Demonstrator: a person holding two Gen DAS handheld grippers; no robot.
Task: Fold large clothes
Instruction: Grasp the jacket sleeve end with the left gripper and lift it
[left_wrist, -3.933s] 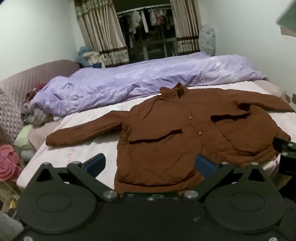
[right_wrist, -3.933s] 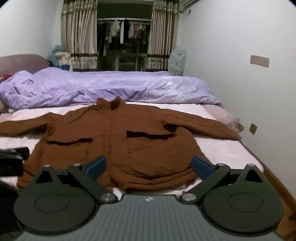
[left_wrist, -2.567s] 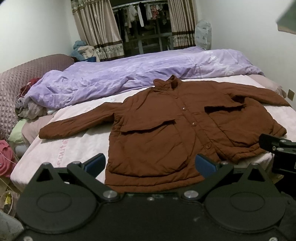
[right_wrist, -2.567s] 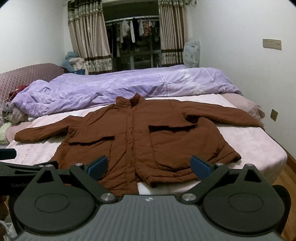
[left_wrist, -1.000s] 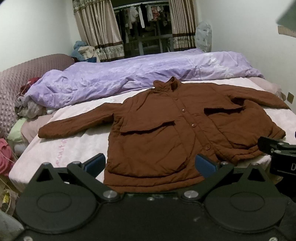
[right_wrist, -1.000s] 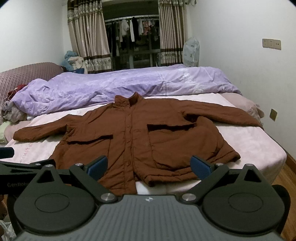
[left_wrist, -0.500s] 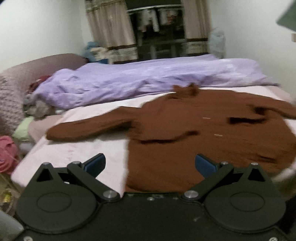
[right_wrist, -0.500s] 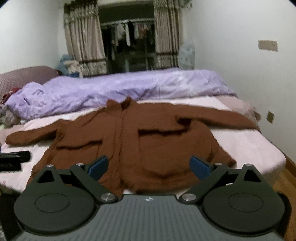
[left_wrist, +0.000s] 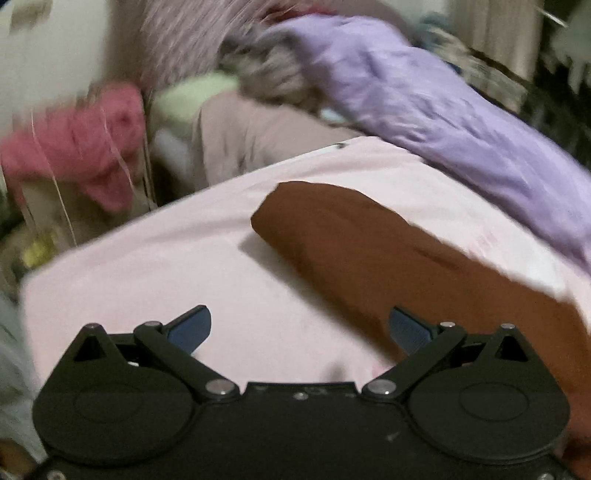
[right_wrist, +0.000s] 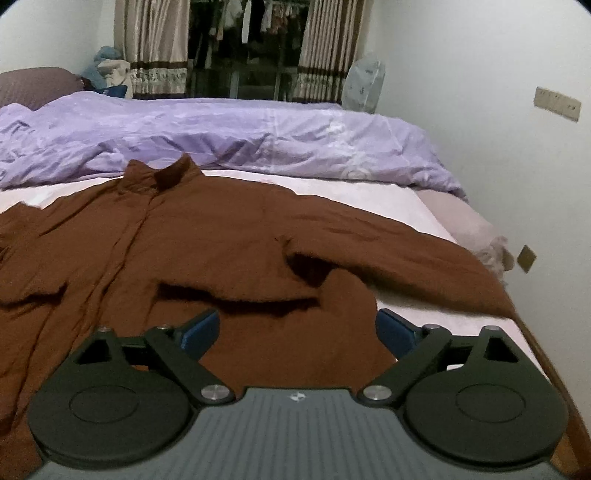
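Note:
A large brown jacket (right_wrist: 207, 240) lies spread flat, front up, on the pink bed sheet (right_wrist: 354, 192). Its collar points to the far side and its right sleeve (right_wrist: 424, 258) stretches toward the bed's right edge. My right gripper (right_wrist: 297, 328) is open and empty, low over the jacket's right hem. In the blurred left wrist view, the jacket's left sleeve (left_wrist: 354, 236) lies on the sheet (left_wrist: 184, 258) with its cuff end ahead. My left gripper (left_wrist: 299, 326) is open and empty, just short of that sleeve.
A rumpled purple duvet (right_wrist: 221, 136) runs along the far side of the bed and shows in the left wrist view (left_wrist: 461, 110). A pile of pink and green clothes (left_wrist: 92, 136) sits beyond the bed's left end. A white wall (right_wrist: 498, 147) bounds the right side.
My left gripper has swung left and down toward the left sleeve's cuff; its view is blurred. My right gripper has moved forward and lower over the jacket's right side.

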